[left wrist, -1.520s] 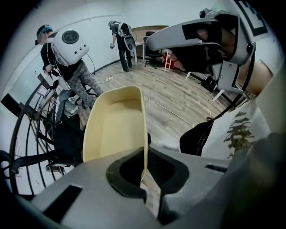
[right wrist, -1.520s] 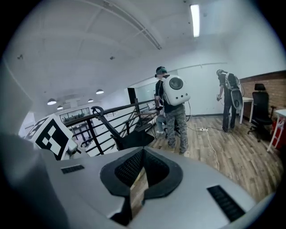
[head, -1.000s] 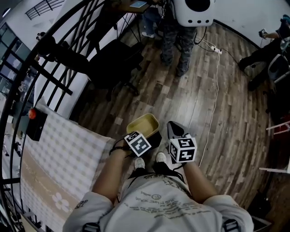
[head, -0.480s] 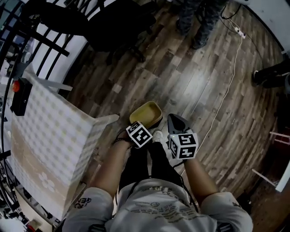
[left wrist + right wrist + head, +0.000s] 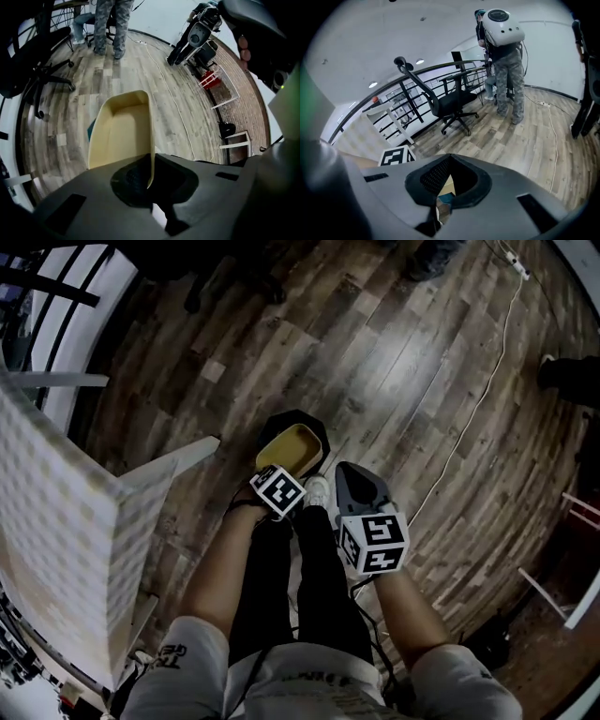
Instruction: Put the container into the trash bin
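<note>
Above the trash bin point(image 5: 292, 418), the left tool point(image 5: 151, 176) pinched the thin rim of the container point(image 5: 124, 136), which seemed light and stiff; the right tool point(image 5: 440, 201) was pressed together, empty.

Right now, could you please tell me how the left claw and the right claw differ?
The left claw is shut on the rim of the pale yellow container; the right claw is shut with nothing in it. In the head view, the left claw hangs over the dark trash bin, while the right claw sits beside it. Both point down toward the wooden floor.
</note>
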